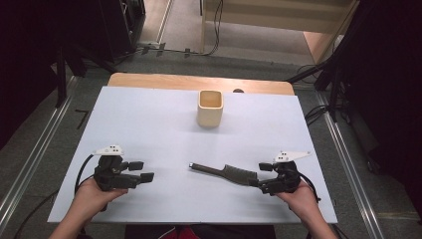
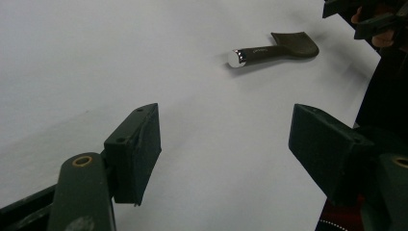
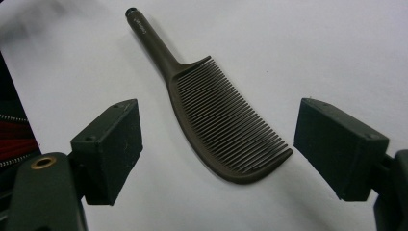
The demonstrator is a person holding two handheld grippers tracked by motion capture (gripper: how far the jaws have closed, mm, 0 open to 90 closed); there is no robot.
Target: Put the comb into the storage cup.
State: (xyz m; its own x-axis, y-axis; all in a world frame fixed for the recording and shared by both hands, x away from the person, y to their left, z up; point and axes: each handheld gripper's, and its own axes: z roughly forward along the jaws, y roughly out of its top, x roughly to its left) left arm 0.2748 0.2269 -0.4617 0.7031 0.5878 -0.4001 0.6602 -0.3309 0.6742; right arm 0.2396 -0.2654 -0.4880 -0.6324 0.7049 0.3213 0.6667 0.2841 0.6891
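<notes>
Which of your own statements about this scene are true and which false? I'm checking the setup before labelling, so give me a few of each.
1. The comb lies flat on the table. True.
2. The right gripper is shut on the comb. False: its jaws stand open, the comb's toothed end between them, untouched.
3. The cup stands upright, beyond the comb. True.
4. The left gripper holds the cup. False: it is open with nothing between its jaws, near the table's front edge.

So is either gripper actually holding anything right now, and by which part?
Nothing is held. The right gripper has its jaws open on either side of the comb, not touching it; the left gripper is open over bare table.
</notes>
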